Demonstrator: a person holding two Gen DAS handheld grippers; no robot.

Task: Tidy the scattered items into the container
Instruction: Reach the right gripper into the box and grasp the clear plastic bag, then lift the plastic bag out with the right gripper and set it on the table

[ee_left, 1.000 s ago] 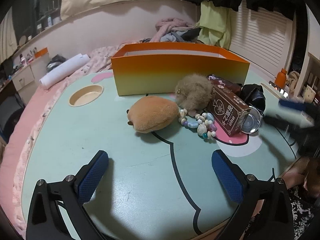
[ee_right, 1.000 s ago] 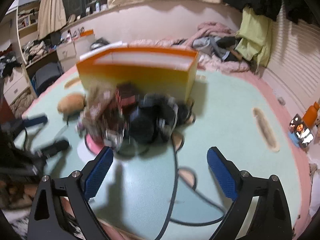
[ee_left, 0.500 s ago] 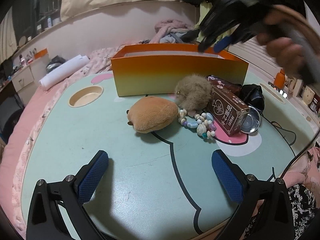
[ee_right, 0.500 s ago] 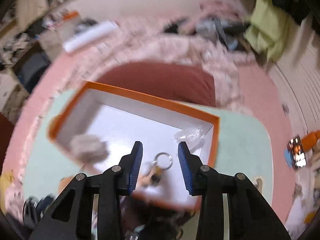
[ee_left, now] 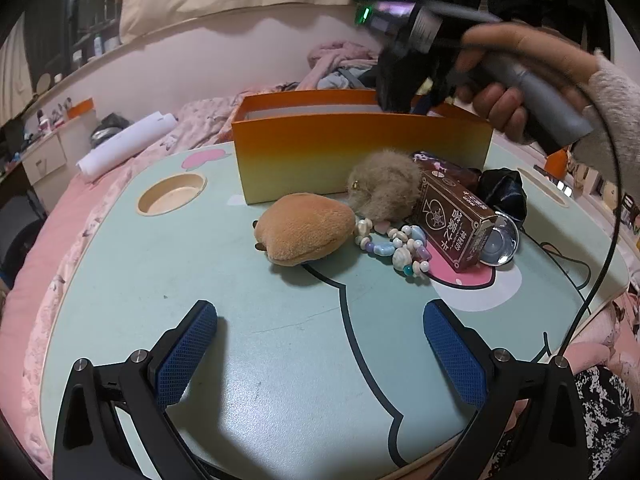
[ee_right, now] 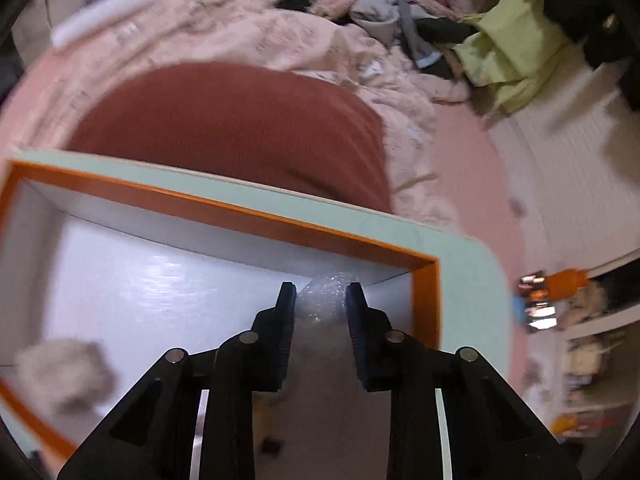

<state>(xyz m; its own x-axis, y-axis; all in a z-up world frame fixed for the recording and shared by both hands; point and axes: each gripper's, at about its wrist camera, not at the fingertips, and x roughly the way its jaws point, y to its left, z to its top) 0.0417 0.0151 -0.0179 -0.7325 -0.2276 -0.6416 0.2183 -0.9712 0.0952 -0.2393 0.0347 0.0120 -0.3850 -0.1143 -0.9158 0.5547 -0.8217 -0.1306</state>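
Note:
The orange box (ee_left: 360, 152) stands at the back of the mint table (ee_left: 280, 360). In front of it lie a brown plush (ee_left: 306, 228), a grey fluffy ball (ee_left: 384, 188), a bead bracelet (ee_left: 396, 244), a brown card pack (ee_left: 452, 224), a round metal piece (ee_left: 500, 240) and a black bundle (ee_left: 504, 196). My left gripper (ee_left: 320, 316) hangs open and empty over the near table. A hand holds my right gripper (ee_left: 404, 100) over the box's right end. Its jaws (ee_right: 320, 292) are closing, narrow, and clear bubble wrap (ee_right: 324, 300) in the box corner (ee_right: 424, 264) shows between the tips.
A blurred grey fluffy thing (ee_right: 64, 376) lies inside the box at its near left. A round cup recess (ee_left: 172, 198) sits left of the box. A black cable (ee_left: 600, 260) hangs along the right table edge. Bedding and a paper roll (ee_left: 128, 146) lie beyond.
My right gripper has moved across the box to its far right corner and its jaws have narrowed. The keyring seen under it earlier is out of sight. My left gripper has stayed put.

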